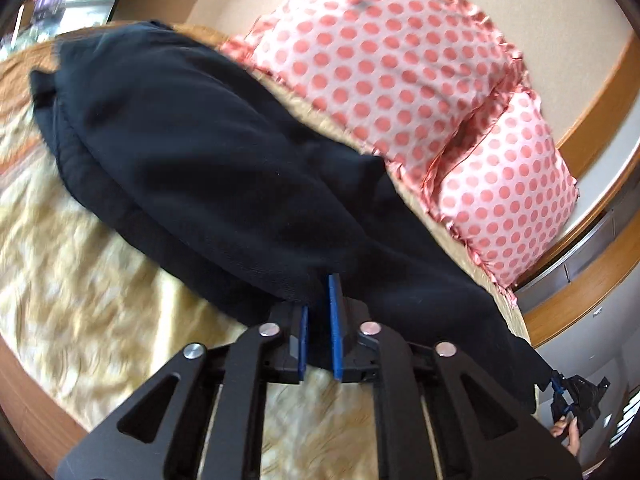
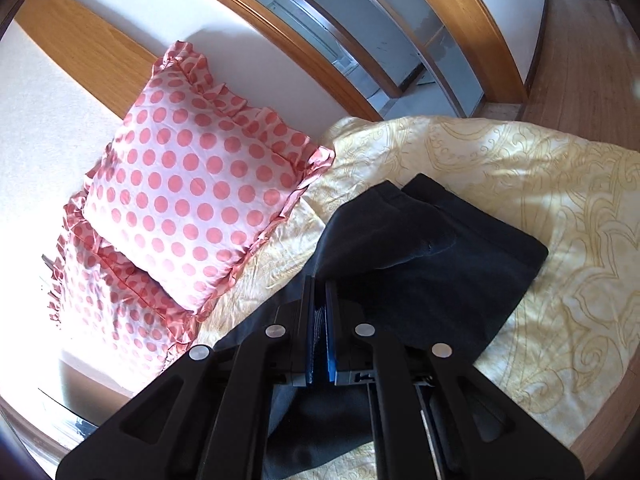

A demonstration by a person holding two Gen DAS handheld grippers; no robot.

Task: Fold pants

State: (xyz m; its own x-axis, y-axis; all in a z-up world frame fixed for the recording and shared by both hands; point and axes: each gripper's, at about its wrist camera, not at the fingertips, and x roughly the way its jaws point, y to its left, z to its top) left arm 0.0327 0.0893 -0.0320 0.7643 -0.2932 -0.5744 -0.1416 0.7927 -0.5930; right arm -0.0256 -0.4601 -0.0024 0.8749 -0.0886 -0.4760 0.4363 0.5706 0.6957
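Observation:
The black pants (image 1: 208,152) lie in a long fold across the yellow bedspread (image 1: 80,260). My left gripper (image 1: 320,292) is at their near edge. Its blue pads stand a narrow gap apart, with the hem at the tips and no clear pinch. At the lower right my right gripper (image 1: 560,394) holds the pants' far end, with a person's hand (image 1: 568,432) behind it. In the right wrist view my right gripper (image 2: 319,280) is shut on a layer of the pants (image 2: 420,264), and dark cloth shows between its pads. The rest of the pants lies flat on the bed beyond.
Two pink polka-dot pillows (image 1: 380,64) (image 1: 508,200) lean against the padded headboard behind the pants; both pillows (image 2: 200,184) (image 2: 108,292) sit left of my right gripper. The patterned bedspread (image 2: 540,180) stretches to the right. A wooden floor (image 2: 580,60) and sliding doors (image 2: 400,40) lie beyond the bed.

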